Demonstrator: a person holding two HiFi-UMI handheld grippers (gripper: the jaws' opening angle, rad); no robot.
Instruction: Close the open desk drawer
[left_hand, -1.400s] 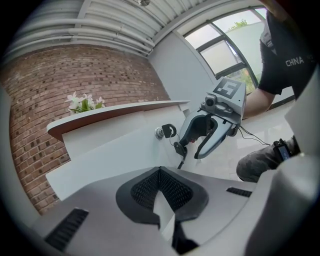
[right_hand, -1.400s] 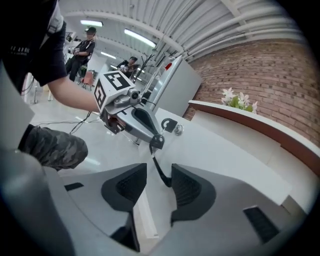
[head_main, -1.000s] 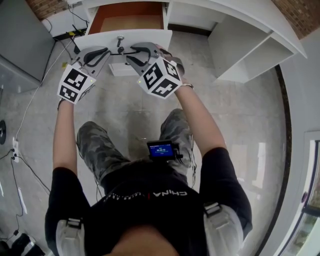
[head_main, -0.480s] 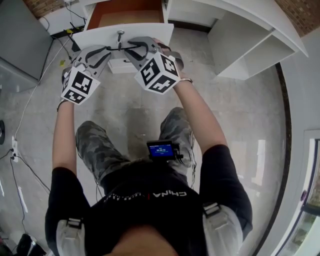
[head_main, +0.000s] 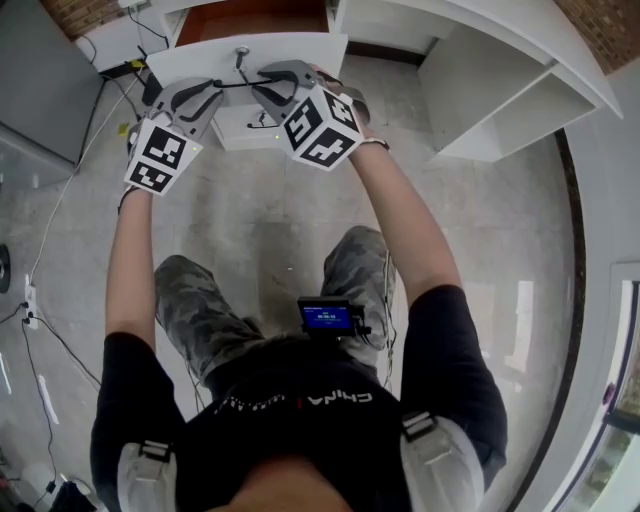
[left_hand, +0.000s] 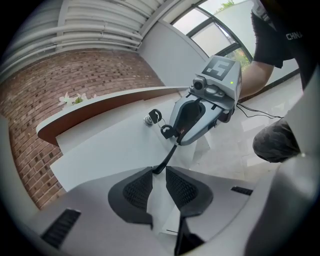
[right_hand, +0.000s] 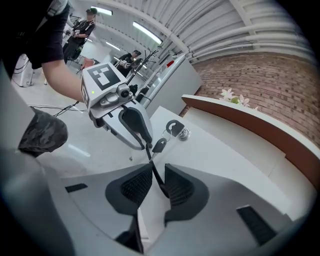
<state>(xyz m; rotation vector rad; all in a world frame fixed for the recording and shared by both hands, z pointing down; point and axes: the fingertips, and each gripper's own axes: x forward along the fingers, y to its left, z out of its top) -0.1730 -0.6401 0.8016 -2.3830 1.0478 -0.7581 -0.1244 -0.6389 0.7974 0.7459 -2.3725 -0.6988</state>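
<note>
Drawer further in, claws narrowly apart

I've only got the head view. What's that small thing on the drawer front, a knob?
Observer: It's a lock with a key in it. A second key hangs from the ring.
Operator: Are the left jaws shut?
Observer: No. The left gripper shows a narrow gap, and the white drawer front is visible through it.
Operator: And the right?
Observer: The right gripper is slightly apart too. A thin black strip runs into its gap, but I can't tell if it's gripped.
</note>
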